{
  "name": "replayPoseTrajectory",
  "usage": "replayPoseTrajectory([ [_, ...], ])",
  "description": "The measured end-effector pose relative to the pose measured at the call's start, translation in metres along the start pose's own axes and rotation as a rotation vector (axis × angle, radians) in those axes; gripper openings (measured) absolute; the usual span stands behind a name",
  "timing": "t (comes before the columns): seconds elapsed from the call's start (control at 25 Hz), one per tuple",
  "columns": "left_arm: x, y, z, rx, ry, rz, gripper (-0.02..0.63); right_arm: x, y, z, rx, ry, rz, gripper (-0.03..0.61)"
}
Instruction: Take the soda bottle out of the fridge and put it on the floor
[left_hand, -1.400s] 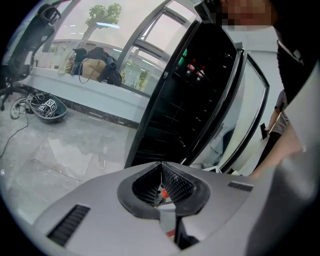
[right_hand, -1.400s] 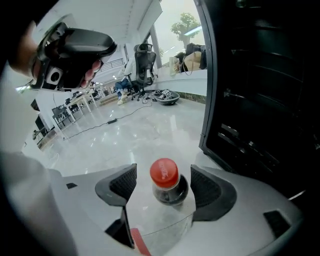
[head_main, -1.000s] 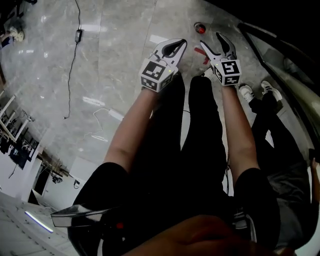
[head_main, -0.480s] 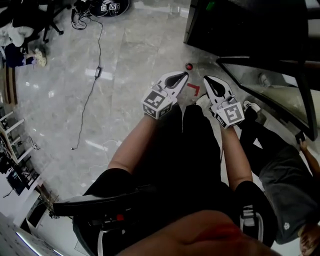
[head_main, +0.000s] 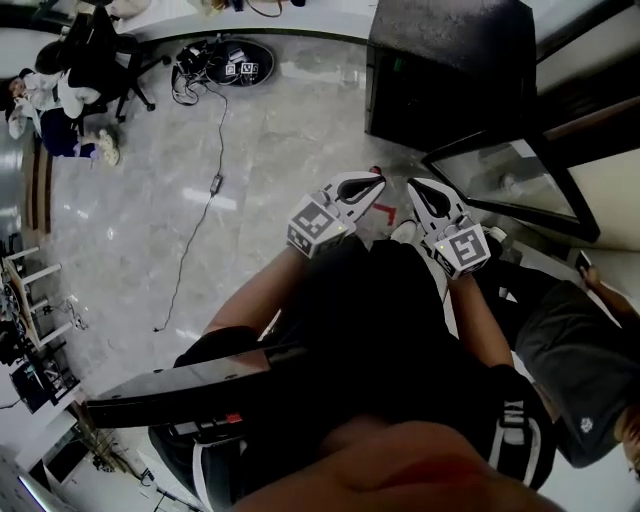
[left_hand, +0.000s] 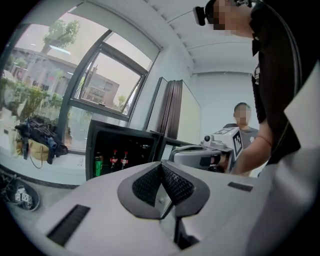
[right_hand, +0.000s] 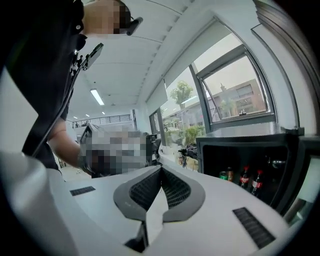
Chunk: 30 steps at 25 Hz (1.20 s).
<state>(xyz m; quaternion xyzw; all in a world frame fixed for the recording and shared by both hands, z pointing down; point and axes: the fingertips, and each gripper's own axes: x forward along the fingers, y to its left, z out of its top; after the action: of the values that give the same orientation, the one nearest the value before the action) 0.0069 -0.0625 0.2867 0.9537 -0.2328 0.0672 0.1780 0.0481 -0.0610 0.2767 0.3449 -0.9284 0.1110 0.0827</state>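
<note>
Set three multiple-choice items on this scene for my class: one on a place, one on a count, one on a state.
1. Where are the soda bottles? A on the floor; B inside the fridge; C in a gripper.
2. How many red-capped bottles stand there? A one; B four; C two.
3. How are the left gripper's jaws? A shut, empty; B wide open; C shut on a bottle.
Key: B, they stand in the open fridge; C, two red caps show beside a green can; A, the jaws meet with nothing between.
</note>
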Motion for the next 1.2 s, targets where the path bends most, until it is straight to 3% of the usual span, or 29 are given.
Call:
replayPoseTrajectory([
  [0.24,-0.011,-0.017,0.046,0.062,-0.038,0.010,0.005,-0.018,0.016,0.054,-0.035,-0.051,0.014,0.012],
  [0.48,0.006,-0.031,0.076,0.131,-0.091,-0.025,0.005,-0.030,0.008,0.076,-0.045,-0.093,0.004,0.012],
  [0.8,0.013,-0.041,0.103,0.149,-0.140,-0.039,0.005,-0.029,0.002,0.096,-0.061,-0.129,-0.009,0.012],
  [1.2,0.013,-0.040,0.111,0.127,-0.146,-0.015,0.005,-0.026,-0.002,0.105,-0.087,-0.134,0.004,0.012],
])
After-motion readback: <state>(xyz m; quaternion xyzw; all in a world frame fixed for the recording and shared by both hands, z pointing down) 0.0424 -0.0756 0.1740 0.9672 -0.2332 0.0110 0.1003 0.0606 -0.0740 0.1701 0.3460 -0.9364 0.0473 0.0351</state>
